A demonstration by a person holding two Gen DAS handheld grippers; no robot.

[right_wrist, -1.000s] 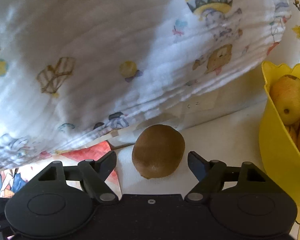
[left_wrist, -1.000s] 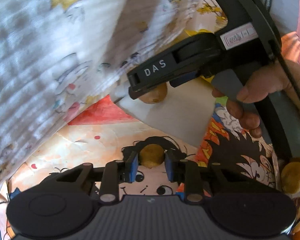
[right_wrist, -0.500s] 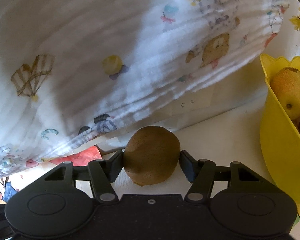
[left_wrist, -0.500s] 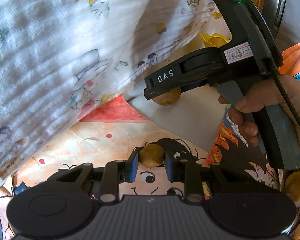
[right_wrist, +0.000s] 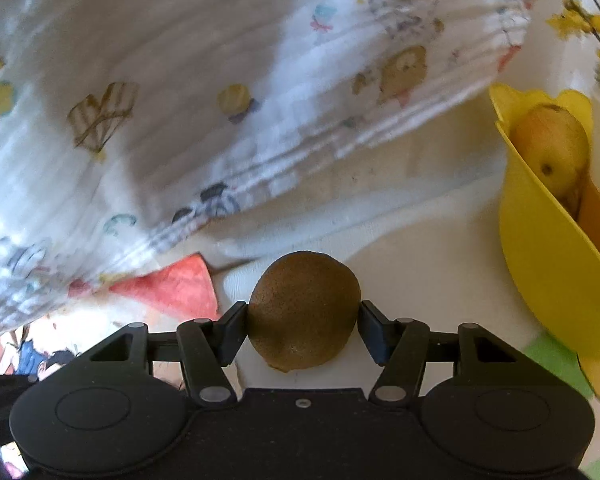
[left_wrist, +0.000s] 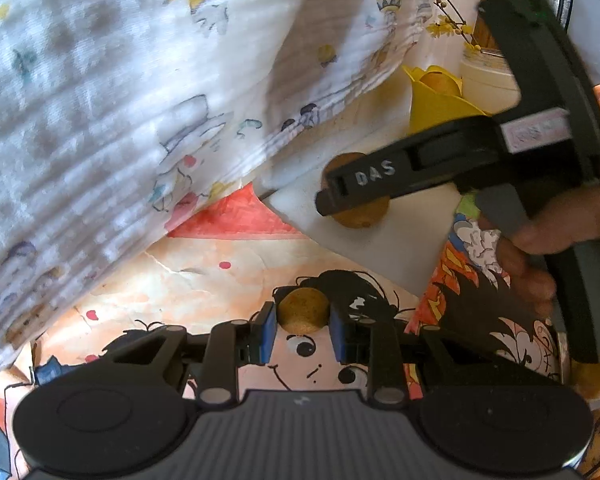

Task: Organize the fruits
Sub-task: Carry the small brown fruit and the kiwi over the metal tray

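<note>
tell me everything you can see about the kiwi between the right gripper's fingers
The kiwi is whole and unpeeled, oval, with matte brown fuzzy skin and a small stem nub at its lower end. It sits on a white sheet near the edge of a printed cloth, left of a yellow bowl. The right gripper straddles it, jaws closing, black pads at both flanks. The left wrist view shows the gripper covering most of it.

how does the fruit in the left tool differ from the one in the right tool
The small round tan-brown fruit in the left tool looks smaller than the large fuzzy brown kiwi in the right tool. The small fruit is paler and rounder, the kiwi darker and egg-shaped. The left tool is fully shut on the small fruit above the cartoon-print cloth, while the right tool's jaws are closing on the kiwi over a white surface. Both are brown-skinned fruits.
</note>
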